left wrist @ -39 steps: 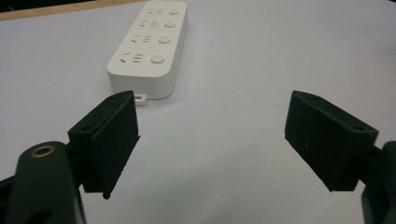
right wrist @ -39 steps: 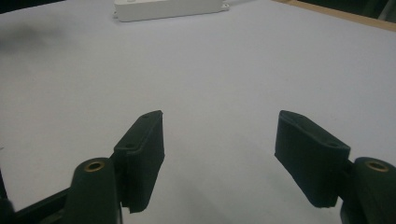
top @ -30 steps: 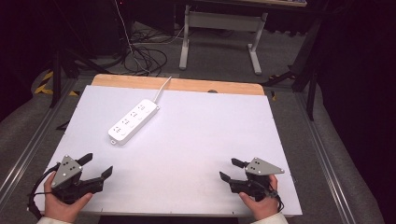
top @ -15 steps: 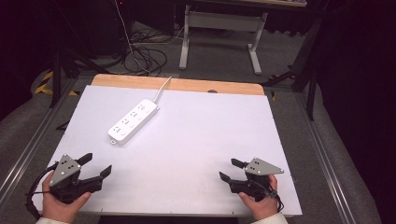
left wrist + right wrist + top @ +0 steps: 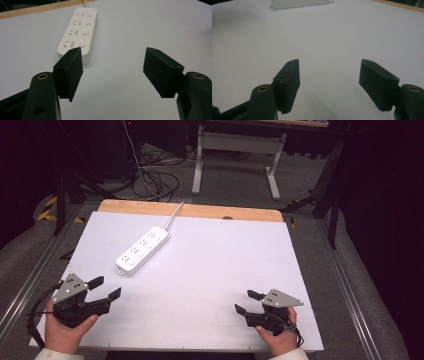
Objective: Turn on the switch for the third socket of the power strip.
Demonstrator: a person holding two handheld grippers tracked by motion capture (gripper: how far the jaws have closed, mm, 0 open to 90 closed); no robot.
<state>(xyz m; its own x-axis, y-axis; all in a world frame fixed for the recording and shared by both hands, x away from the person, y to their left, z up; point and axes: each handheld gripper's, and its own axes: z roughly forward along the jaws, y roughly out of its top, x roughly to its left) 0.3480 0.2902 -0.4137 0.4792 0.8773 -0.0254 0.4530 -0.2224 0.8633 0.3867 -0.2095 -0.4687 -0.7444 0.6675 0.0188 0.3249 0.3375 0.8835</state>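
Left hand [image 5: 62, 332] at the near left corner of the table [image 5: 210, 270], wrapped around the left gripper [image 5: 105, 287]. Grey plate on top; jaws wide apart, holding nothing, pointing forward and toward the table's middle. In the left gripper view the gripper [image 5: 113, 68] is aimed just right of the strip [image 5: 77, 33], whose near end sits just beyond the left jaw tip. Jaws above the surface, not touching the strip.

Right hand [image 5: 275, 337] at the near right edge, holding the right gripper [image 5: 247, 302]. Jaws also wide, empty, pointing left and slightly forward across the table. In the right gripper view the gripper [image 5: 329, 85] hangs low over bare white surface; a strip edge [image 5: 299, 3] shows at the top, well apart from the jaws.

Strip [image 5: 143, 249]: white, four socket groups each with a round button, lying diagonally on the far left part of the table. Its white cord [image 5: 175, 212] runs off the far edge.

Table top white, with a wooden band [image 5: 200, 210] along the far side. Metal rails flank the table. Grey floor beyond, with black cables [image 5: 150, 175] in loops and a white frame stand [image 5: 235, 155]. Room dark at the sides.
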